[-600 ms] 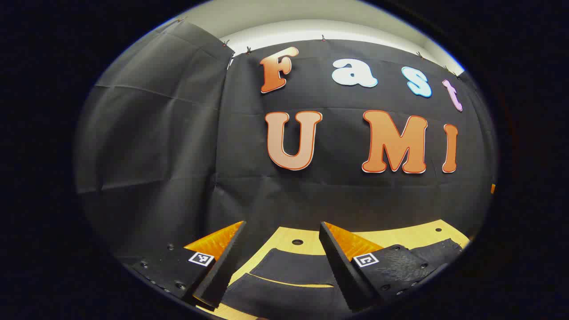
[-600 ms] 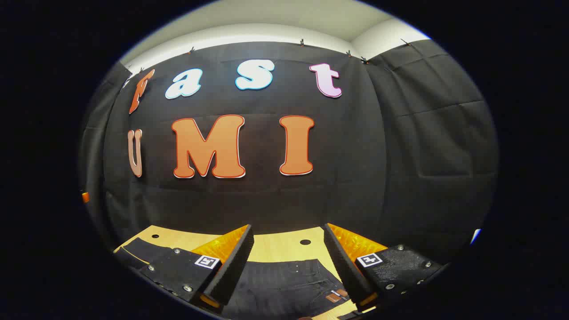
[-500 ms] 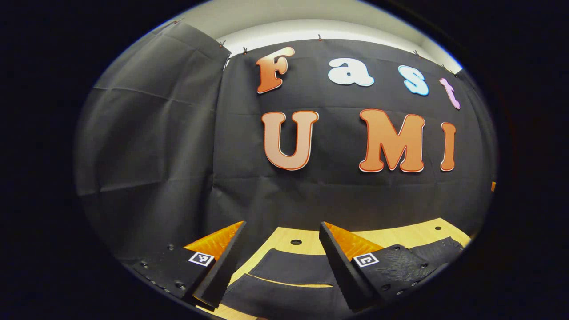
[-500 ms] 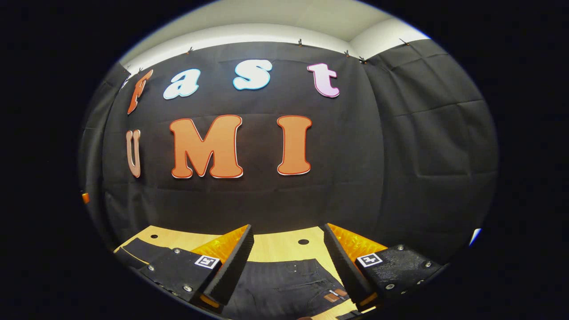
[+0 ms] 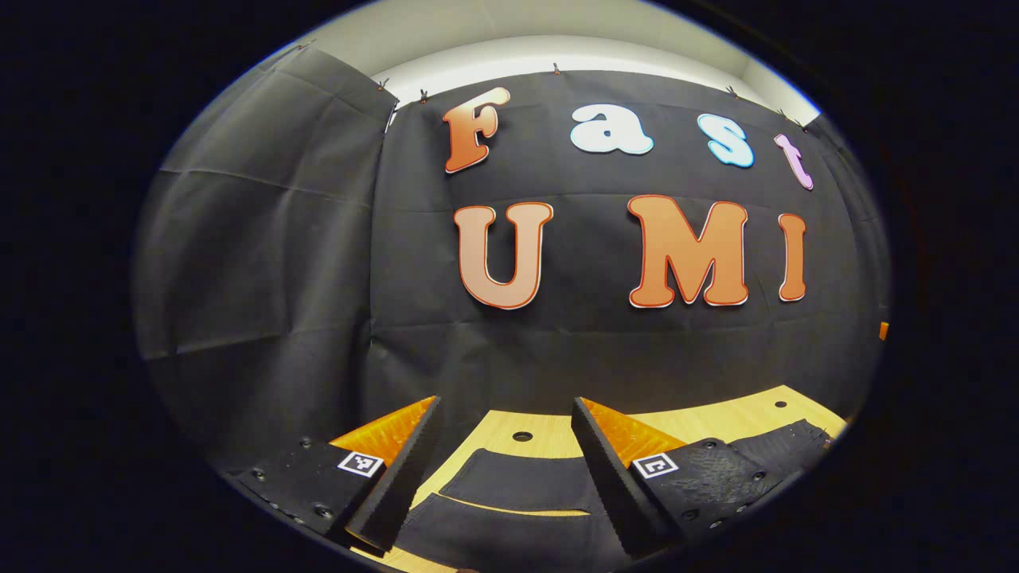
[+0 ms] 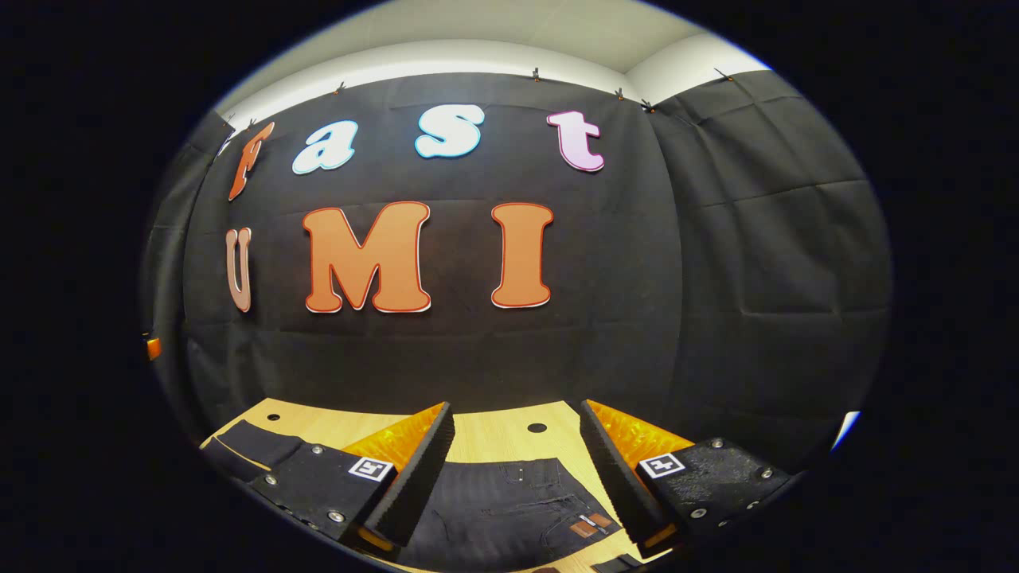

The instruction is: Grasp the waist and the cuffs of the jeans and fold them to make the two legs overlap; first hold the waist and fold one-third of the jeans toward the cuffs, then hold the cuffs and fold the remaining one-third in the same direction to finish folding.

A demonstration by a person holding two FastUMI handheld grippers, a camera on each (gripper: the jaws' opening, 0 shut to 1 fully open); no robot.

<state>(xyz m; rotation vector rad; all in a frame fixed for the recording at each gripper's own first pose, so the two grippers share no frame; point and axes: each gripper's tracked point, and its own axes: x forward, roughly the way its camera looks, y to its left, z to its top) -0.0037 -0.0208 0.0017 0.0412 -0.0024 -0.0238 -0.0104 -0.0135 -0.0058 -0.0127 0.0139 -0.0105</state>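
Left hand-held gripper [image 5: 503,469]: jaws spread wide with nothing between them, at 6 o'clock in the left gripper view, raised above the cloth.
Right hand-held gripper [image 6: 513,469]: jaws likewise apart and grasping nothing, at 6 o'clock in the right gripper view, not touching the denim.
Jeans [image 6: 509,509]: dark, lying flat on the counter [image 6: 486,438]; in the right gripper view the waist end with a small brown patch [image 6: 591,524] shows between the fingers, toward 5 o'clock.
Cuffs [image 5: 517,481]: in the left gripper view two dark leg ends lie between the fingers at 6 o'clock, one partly over the other, a pale stitched hem line between them.
Far leg end: more dark cloth reaches 4 o'clock in the left gripper view and 8 o'clock in the right gripper view.
Counter: pale wood with small round holes [image 5: 522,436], beyond the jeans.
Booth wall [image 5: 318,278]: black creased cloth behind the counter, clipped along its top edge at 12 o'clock.
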